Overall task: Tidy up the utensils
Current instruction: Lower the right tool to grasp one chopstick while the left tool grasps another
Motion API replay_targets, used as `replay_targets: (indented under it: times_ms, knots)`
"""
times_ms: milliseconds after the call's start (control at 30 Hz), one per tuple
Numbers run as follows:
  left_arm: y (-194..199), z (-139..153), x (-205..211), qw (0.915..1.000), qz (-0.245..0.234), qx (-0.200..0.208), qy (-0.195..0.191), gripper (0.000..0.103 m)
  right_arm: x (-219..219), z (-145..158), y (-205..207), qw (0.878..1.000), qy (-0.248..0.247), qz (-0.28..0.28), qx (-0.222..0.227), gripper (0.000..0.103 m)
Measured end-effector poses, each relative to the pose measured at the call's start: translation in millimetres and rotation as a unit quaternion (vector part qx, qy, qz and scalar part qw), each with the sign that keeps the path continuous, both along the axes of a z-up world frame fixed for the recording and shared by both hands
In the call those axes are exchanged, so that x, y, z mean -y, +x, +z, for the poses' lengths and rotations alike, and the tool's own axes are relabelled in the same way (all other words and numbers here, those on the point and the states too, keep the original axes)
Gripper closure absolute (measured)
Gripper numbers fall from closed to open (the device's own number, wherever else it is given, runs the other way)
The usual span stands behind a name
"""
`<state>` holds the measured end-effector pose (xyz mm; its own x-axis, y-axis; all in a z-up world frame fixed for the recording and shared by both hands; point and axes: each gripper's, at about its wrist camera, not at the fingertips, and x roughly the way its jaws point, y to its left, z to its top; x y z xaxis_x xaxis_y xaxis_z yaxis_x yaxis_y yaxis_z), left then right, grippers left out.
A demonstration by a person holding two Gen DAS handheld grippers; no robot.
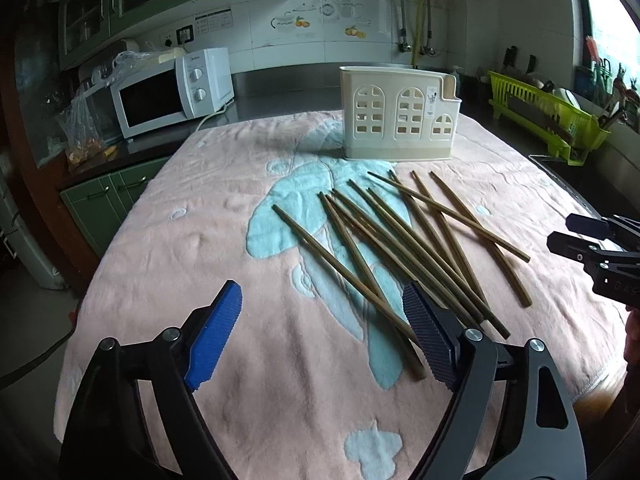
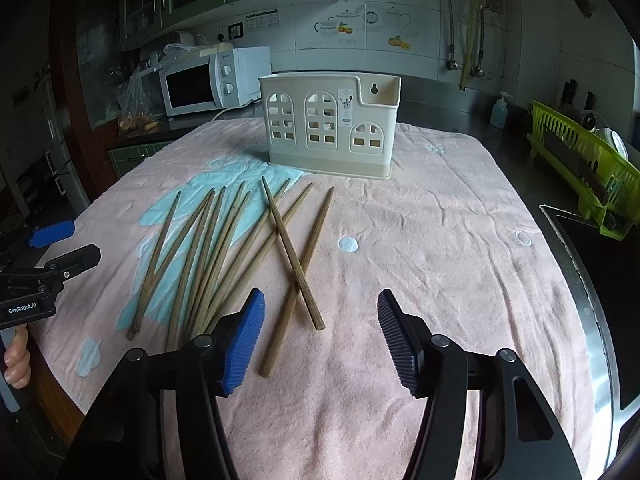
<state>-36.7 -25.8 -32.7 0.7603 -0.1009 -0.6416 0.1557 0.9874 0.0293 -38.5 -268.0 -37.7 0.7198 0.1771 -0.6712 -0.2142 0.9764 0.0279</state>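
Several brown wooden chopsticks (image 1: 400, 240) lie scattered on a pink towel (image 1: 200, 240); they also show in the right wrist view (image 2: 224, 248). A cream utensil holder (image 1: 400, 114) with arched cut-outs stands upright behind them, also seen in the right wrist view (image 2: 330, 128). My left gripper (image 1: 320, 320) is open and empty, hovering just before the near ends of the chopsticks. My right gripper (image 2: 320, 320) is open and empty above the two crossed chopsticks (image 2: 296, 264). Each gripper shows at the edge of the other's view: the right one (image 1: 576, 236) and the left one (image 2: 66, 244).
A white microwave (image 1: 172, 92) stands at the back left on the counter. A green dish rack (image 1: 548, 116) sits at the right, beside a sink edge (image 2: 576, 240). The towel (image 2: 440, 240) covers the table.
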Motion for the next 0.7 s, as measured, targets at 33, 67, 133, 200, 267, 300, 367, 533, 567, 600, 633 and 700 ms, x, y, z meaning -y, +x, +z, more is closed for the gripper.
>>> replay_targets:
  times_ms: [33, 67, 133, 200, 267, 300, 367, 533, 567, 600, 633, 700]
  knots:
    - [0.7, -3.0, 0.0, 1.0000, -0.002, -0.006, -0.005, 0.025, 0.1, -2.7, 2.8, 1.000, -0.001, 0.005, -0.004, 0.052]
    - [1.5, -5.3, 0.1, 0.9999, -0.004, -0.012, -0.010, 0.026, 0.3, -5.4, 5.7, 1.000, -0.002, 0.011, -0.009, 0.057]
    - [4.1, -12.0, 1.3, 0.9994, -0.009, -0.026, -0.019, 0.031, 0.1, -9.4, 11.0, 1.000, -0.003, 0.021, -0.017, 0.061]
    - [7.3, -18.7, 3.4, 0.9988, -0.008, -0.041, -0.025, 0.033, 0.4, -14.7, 17.6, 0.999, -0.003, 0.030, -0.025, 0.067]
    - [9.8, -24.1, 6.6, 0.9978, -0.011, -0.055, -0.034, 0.036, -0.5, -18.9, 24.2, 0.999, -0.002, 0.041, -0.033, 0.071]
    - [11.1, -26.1, 8.7, 0.9974, -0.011, -0.061, -0.037, 0.038, -1.5, -20.7, 26.7, 0.998, -0.003, 0.047, -0.037, 0.074]
    - [13.2, -29.0, 13.2, 0.9968, -0.012, -0.067, -0.042, 0.041, -4.0, -24.2, 32.6, 0.997, -0.004, 0.059, -0.044, 0.076]
    - [21.0, -36.5, 19.4, 0.9938, -0.001, -0.092, -0.063, 0.048, -8.7, -32.7, 42.4, 0.995, -0.014, 0.077, -0.057, 0.081]
    - [22.4, -37.7, 20.3, 0.9931, 0.001, -0.095, -0.069, 0.049, -9.2, -34.7, 43.5, 0.995, -0.014, 0.080, -0.060, 0.083]
    - [23.8, -38.9, 21.2, 0.9924, 0.004, -0.098, -0.075, 0.052, -9.6, -36.2, 44.6, 0.995, -0.013, 0.082, -0.062, 0.085]
    - [24.1, -39.7, 21.3, 0.9916, 0.007, -0.100, -0.081, 0.054, -9.9, -37.6, 45.2, 0.994, -0.012, 0.085, -0.064, 0.085]
    - [26.6, -41.6, 22.6, 0.9900, 0.013, -0.106, -0.092, 0.058, -9.4, -39.9, 47.1, 0.994, -0.011, 0.085, -0.067, 0.088]
